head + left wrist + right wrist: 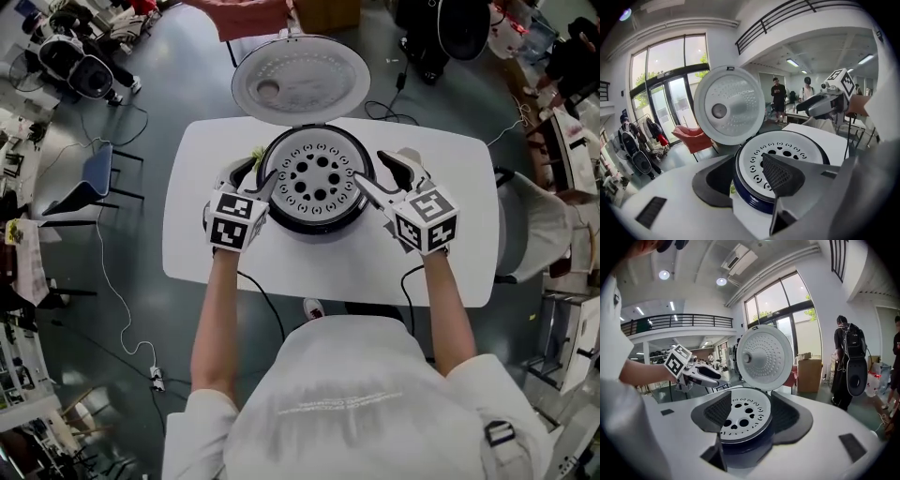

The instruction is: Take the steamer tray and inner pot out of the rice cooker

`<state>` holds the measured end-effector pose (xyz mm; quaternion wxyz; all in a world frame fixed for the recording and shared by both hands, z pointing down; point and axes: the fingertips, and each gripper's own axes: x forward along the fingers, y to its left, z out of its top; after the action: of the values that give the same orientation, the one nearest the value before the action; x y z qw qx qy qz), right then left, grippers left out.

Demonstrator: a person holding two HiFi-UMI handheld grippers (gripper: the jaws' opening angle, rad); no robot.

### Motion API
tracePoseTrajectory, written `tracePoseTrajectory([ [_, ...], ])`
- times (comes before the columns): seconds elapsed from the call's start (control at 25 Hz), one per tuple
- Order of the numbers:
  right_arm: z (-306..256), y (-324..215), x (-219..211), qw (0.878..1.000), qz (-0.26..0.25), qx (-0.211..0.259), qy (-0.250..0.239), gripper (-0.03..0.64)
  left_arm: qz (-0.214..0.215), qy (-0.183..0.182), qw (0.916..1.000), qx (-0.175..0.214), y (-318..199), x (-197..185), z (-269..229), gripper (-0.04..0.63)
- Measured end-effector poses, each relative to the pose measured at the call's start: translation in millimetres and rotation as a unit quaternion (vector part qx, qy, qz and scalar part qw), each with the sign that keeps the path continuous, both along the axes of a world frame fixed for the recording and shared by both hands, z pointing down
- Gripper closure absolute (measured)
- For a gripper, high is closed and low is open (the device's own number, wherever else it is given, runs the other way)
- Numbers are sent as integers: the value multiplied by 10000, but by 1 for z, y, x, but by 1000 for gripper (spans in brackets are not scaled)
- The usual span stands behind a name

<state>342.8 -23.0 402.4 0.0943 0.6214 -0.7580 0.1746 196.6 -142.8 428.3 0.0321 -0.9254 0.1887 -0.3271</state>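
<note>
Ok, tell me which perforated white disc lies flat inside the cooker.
The steamer tray, with large round holes; the other, the lid, stands open behind it, finely dotted.

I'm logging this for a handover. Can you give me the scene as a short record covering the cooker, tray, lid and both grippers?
rice cooker: on the white table
lid: open, tipped back
steamer tray: seated in the cooker, not lifted
left gripper: open, jaws astride the cooker's left rim
right gripper: open, jaws astride the cooker's right rim
</note>
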Motion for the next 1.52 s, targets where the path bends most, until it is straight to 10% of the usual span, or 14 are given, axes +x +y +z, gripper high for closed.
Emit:
tracePoseTrajectory([
  [0.68, 37, -24, -17, 9989, 130, -347, -293, 354, 135, -1698, 9845, -411, -44, -5, 87, 304],
  [1.52, 38, -26, -9, 9981, 422, -342, -278, 368, 660, -1662, 9838, -152, -48, 12, 73, 313],
])
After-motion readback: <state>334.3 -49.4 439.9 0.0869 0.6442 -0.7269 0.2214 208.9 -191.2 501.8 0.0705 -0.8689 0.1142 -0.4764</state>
